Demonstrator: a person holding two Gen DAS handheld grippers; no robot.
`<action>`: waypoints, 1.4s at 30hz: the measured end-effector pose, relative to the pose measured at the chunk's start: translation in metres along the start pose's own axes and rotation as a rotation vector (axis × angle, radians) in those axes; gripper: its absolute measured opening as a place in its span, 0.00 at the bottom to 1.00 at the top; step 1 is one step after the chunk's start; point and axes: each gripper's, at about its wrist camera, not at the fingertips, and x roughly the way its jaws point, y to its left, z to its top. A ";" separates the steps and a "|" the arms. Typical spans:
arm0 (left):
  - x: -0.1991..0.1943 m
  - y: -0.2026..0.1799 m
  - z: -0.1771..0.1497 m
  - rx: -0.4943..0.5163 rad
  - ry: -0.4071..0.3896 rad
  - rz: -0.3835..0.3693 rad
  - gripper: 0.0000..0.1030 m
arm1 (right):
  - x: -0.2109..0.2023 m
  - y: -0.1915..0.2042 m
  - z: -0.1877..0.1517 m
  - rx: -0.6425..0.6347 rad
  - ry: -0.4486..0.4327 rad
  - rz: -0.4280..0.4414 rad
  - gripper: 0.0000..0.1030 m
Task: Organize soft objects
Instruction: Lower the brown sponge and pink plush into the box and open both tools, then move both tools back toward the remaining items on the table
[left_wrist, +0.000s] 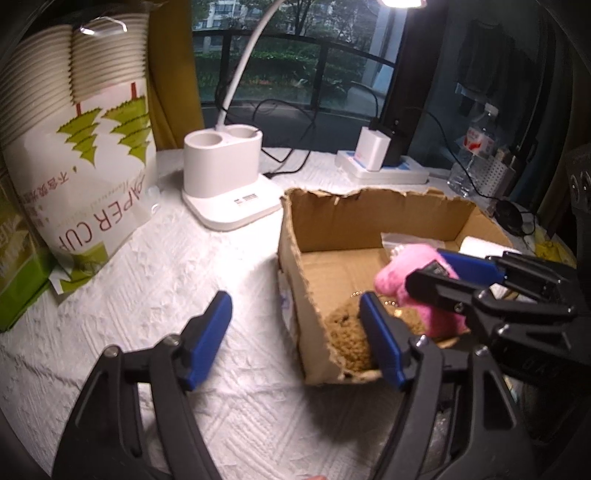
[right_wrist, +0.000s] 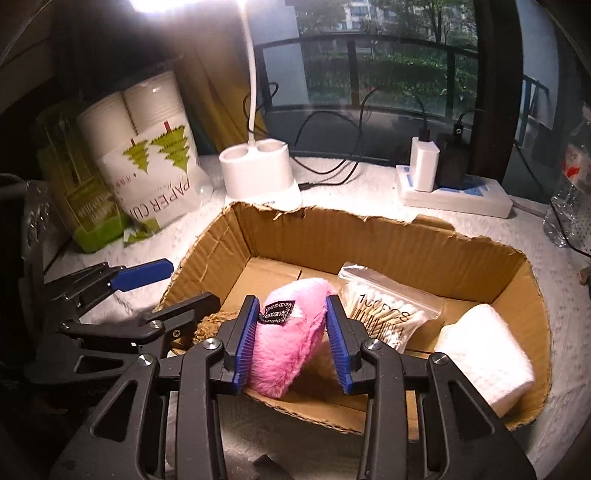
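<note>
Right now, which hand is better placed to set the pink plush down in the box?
The right gripper: its fingers already hold the pink plush over the box. The left gripper is open, straddling the box wall.

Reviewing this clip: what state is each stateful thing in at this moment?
Left gripper: open, empty, straddling the box's near-left wall.
Right gripper: shut on the pink plush toy, over the box.
Cardboard box: open-topped, edges torn.
Brown knitted item: lying in the box.
Cotton swab bag: sealed, in the box.
Desk lamp: switched on.
</note>
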 end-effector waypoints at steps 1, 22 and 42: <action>-0.001 0.001 0.001 -0.008 -0.001 -0.006 0.71 | 0.000 0.000 0.000 -0.001 0.004 -0.002 0.38; -0.046 -0.009 -0.004 -0.012 -0.078 -0.007 0.71 | -0.044 -0.002 -0.010 0.013 -0.056 -0.023 0.50; -0.075 -0.050 -0.024 0.045 -0.098 -0.033 0.71 | -0.098 -0.018 -0.047 0.060 -0.116 -0.071 0.50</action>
